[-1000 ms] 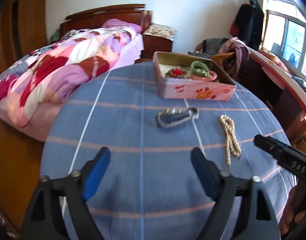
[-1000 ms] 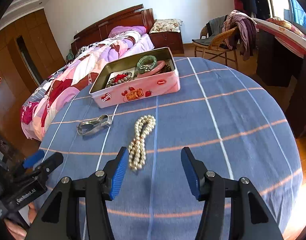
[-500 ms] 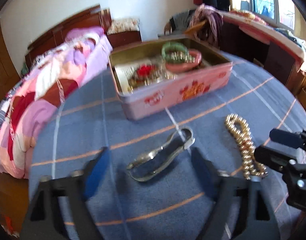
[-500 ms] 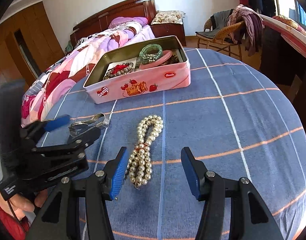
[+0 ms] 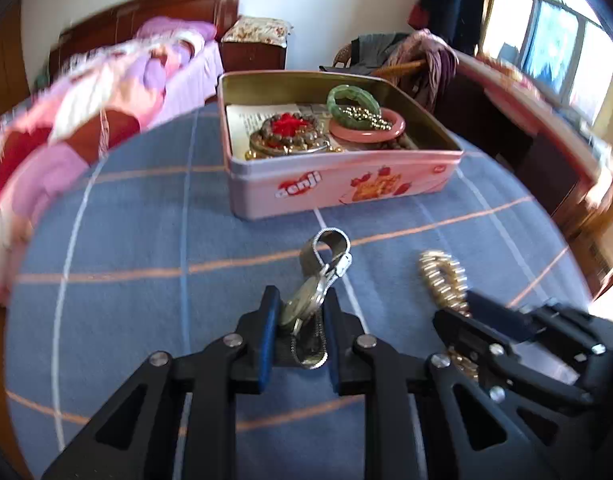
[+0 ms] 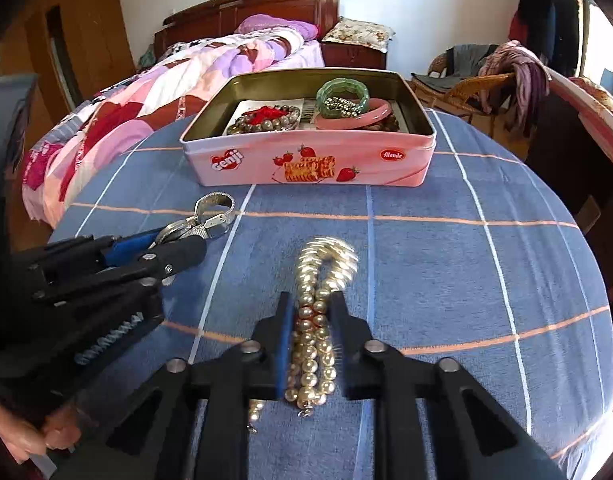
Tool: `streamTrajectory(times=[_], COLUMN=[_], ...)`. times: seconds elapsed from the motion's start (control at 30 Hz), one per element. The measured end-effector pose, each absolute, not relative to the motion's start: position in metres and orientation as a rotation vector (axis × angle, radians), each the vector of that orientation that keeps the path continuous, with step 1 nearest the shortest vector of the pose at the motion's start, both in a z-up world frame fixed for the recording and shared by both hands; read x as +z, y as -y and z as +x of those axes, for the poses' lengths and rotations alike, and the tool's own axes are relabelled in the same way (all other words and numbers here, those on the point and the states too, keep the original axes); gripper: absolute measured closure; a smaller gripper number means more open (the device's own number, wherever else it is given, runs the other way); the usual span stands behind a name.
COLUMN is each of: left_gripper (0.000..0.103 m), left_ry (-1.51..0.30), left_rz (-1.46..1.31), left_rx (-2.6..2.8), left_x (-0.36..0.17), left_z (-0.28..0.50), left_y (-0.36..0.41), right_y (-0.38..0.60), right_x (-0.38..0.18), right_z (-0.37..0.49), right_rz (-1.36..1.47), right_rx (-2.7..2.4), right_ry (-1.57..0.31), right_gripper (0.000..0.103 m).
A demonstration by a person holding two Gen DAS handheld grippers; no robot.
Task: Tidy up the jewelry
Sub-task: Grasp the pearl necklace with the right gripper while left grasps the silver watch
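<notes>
At the bottom of each wrist view a gripper is closing: the left gripper (image 5: 299, 314) pinches the silver mesh-band wristwatch (image 5: 320, 280), the right gripper (image 6: 311, 320) the doubled strand of cream pearl beads (image 6: 316, 320), probably so both go together into the open pink biscuit tin (image 6: 306, 160) farther up-frame on the blue checked bench (image 6: 466, 260); both pieces run lengthwise away toward it

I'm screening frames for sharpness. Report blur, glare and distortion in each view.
Left wrist: bed and room edges smear with motion, window blown out, wristwatch fairly sharp. Right wrist: mostly crisp, only the pearl necklace far loop blurs. Both bow the tablecloth stripes, fisheye.
</notes>
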State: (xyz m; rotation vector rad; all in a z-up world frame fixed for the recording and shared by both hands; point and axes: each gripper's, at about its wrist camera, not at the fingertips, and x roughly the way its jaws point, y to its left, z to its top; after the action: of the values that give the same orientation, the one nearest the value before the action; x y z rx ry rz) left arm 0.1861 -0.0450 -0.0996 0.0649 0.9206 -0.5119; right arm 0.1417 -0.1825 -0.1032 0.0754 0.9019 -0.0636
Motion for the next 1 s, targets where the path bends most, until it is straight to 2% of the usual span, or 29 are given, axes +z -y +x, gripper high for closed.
streamTrajectory(times=[0.2, 0.37, 1.0], left_gripper=[0.082, 0.082, 0.081], left_ry=[-0.909, -0.882, -0.732], left_rz=[-0.038, -0.017, 0.058], left_rx=[-0.516, -0.489, -0.391], left_x=[-0.09, -0.083, -0.039], left_z=[0.16, 0.131, 0.081], left_y=[0.034, 0.037, 0.039], right_y=[0.204, 0.213, 0.207], right_x=[-0.101, -0.082, -0.011], right_z=[0.13, 0.104, 0.035], right_rz=[0.218, 0.309, 0.278], right_rx=[-0.034, -0.006, -0.031], right_ry=[-0.906, -0.826, -0.615], right_gripper=[0.091, 0.091, 0.091])
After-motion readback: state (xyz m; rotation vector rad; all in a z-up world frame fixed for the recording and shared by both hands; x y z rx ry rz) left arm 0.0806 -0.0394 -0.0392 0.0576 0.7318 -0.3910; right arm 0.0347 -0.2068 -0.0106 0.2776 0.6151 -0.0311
